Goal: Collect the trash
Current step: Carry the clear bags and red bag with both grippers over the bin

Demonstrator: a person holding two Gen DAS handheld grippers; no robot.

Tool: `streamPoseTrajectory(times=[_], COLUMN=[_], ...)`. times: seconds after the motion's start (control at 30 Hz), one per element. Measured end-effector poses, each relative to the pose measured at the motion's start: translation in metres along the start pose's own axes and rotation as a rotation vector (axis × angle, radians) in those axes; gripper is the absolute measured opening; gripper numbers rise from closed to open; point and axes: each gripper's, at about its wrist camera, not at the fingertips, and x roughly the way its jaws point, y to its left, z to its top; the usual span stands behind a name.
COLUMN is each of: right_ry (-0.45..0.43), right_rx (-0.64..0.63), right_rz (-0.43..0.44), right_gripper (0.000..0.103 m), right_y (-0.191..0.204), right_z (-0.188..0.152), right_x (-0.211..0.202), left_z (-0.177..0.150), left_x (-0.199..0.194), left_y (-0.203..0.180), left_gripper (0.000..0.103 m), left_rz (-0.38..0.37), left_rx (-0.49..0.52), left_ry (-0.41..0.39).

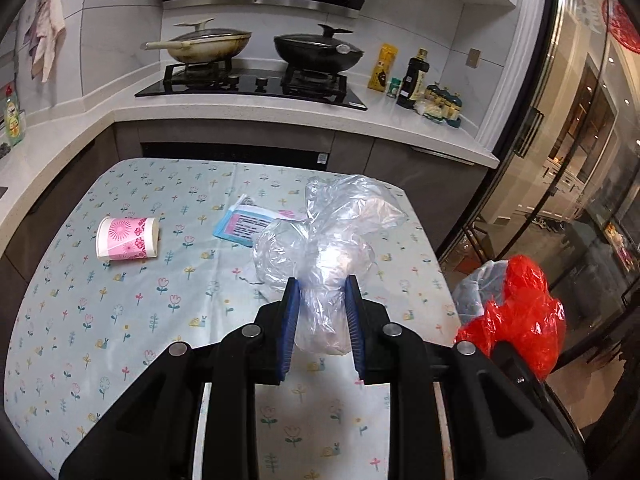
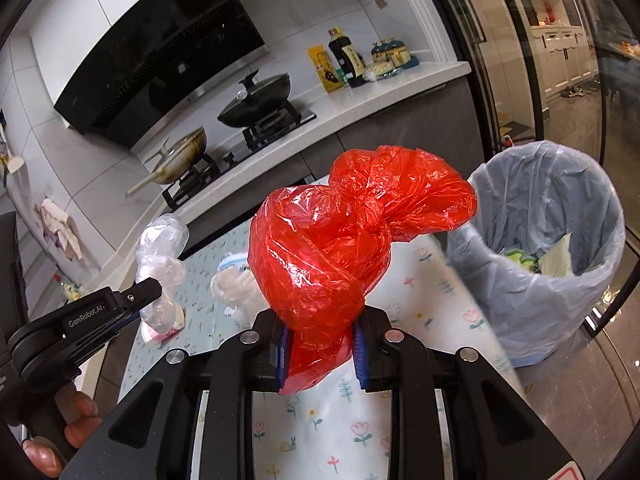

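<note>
Two crinkly knotted plastic bags, clear bag (image 1: 320, 248) in left tongs (image 1: 322, 292), red bag (image 2: 344, 232) in right tongs (image 2: 320, 332), both clamped.

Your right gripper (image 2: 320, 344) has its blue fingers (image 2: 359, 354) pressed on a knotted red plastic bag (image 2: 344, 224), which is lifted above the surface (image 2: 320, 420) with the flower-pattern cloth. At the right, the bin (image 2: 540, 248) with a pale blue liner stands open, with some trash inside. At the left, your left gripper (image 2: 154, 300) holds a clear plastic bag (image 2: 160, 256), and your hand (image 2: 76, 428) grips its handle.
</note>
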Motion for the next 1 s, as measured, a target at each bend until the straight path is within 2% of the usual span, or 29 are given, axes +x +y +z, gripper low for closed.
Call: streamPoseTrajectory(times=[0.47, 1.0], right_ry=[-0.083, -0.087], right_rx=[0.035, 0.086], right_rz=[-0.038, -0.119], right_gripper=[0.023, 0.023], right_y=[-0.053, -0.12], right_z=[0.026, 0.042], right_x=[-0.057, -0.064], left_z=[-0.014, -0.032], left_x=[-0.02, 0.015], left_y=[-0.099, -0.181], left_gripper=[0.023, 0.023], left_rz=[-0.094, -0.192], left_rx=[0.134, 0.265], left_ry=[-0.01, 0.065])
